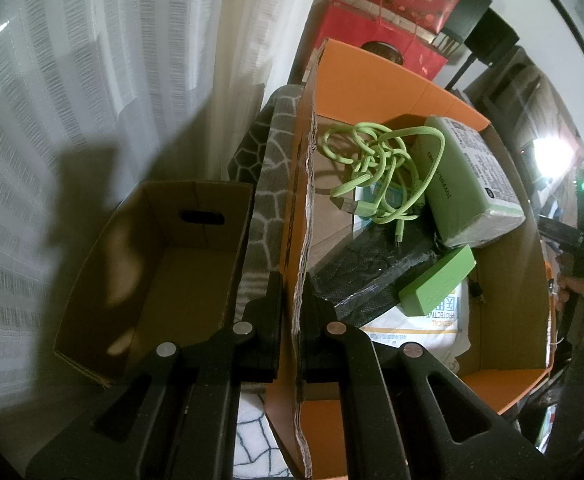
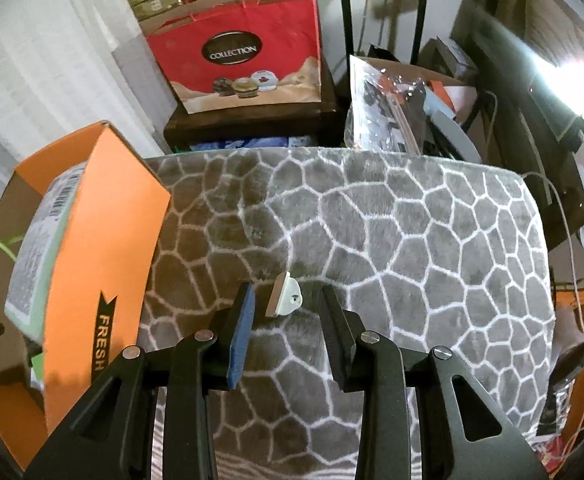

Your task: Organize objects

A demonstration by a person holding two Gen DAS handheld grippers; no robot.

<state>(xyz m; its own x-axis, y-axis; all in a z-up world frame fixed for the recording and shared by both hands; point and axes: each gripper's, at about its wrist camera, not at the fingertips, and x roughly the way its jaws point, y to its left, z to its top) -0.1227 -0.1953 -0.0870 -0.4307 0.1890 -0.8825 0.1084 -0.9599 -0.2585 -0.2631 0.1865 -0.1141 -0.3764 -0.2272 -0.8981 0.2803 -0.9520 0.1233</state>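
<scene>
My left gripper [image 1: 293, 288] is shut on the left wall of an orange cardboard box [image 1: 371, 76]. The box holds a tangled green cable [image 1: 375, 168], a green tissue pack [image 1: 471, 184], a green power bank [image 1: 437, 282], a black packet [image 1: 371, 268] and a white mask packet [image 1: 419, 328]. My right gripper [image 2: 286, 304] is open over a grey patterned mat [image 2: 391, 232]. A small white and metal trimmer head [image 2: 286, 296] lies on the mat between its fingers. The orange box [image 2: 104, 240] shows at the left in the right wrist view.
A plain brown cardboard box [image 1: 164, 272] with a handle hole stands left of the orange box, by white curtains [image 1: 92, 80]. Red gift bags [image 2: 244, 48] stand behind the mat. A silver foil bag and clutter [image 2: 403, 112] lie at the back right.
</scene>
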